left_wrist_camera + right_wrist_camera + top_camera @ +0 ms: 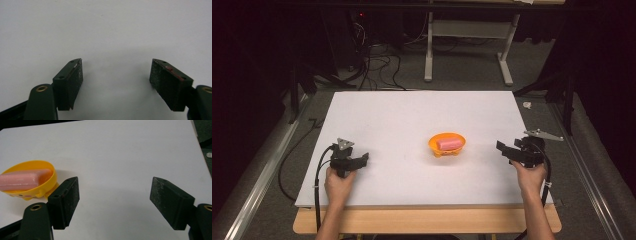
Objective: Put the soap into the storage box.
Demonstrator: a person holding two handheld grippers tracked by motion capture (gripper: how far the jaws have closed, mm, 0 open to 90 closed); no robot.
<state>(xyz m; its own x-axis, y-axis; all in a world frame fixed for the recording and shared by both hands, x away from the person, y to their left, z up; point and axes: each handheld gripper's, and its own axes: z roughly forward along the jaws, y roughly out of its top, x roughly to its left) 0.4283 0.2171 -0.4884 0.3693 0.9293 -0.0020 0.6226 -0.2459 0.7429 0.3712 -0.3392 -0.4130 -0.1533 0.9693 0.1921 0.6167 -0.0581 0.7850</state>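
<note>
A white board [412, 115] covers most of the middle of the high view, lying on a wooden table [427, 221] whose pale edge shows along the bottom. A little right of the frame's centre sits a small orange dish [447, 144] with a pink bar [449, 144] lying flat inside it; whether the bar is soap or something else is too small to tell there. In the right gripper view the same orange dish [51, 176] appears at the middle left, cut off by the frame edge and partly hidden behind the near jaw, with the pink bar [22, 180] resting lengthwise in it and small feet under its rim.

The left gripper [359, 159] is at the lower left of the high view, held in the left hand [340, 184], a grey three-cornered plate on top and a cable looping down off the board. In the left gripper view [116, 75] its jaws stand wide apart over bare white surface, with nothing between them.

The right gripper [504, 148] is at the lower right, held in the right hand [530, 176], well apart from the dish. In the right gripper view [114, 192] its jaws are likewise spread wide and empty.

The upper part of the high view is dark: cables [377, 60] and a grey table frame [467, 47] on the floor can be made out, little else.
</note>
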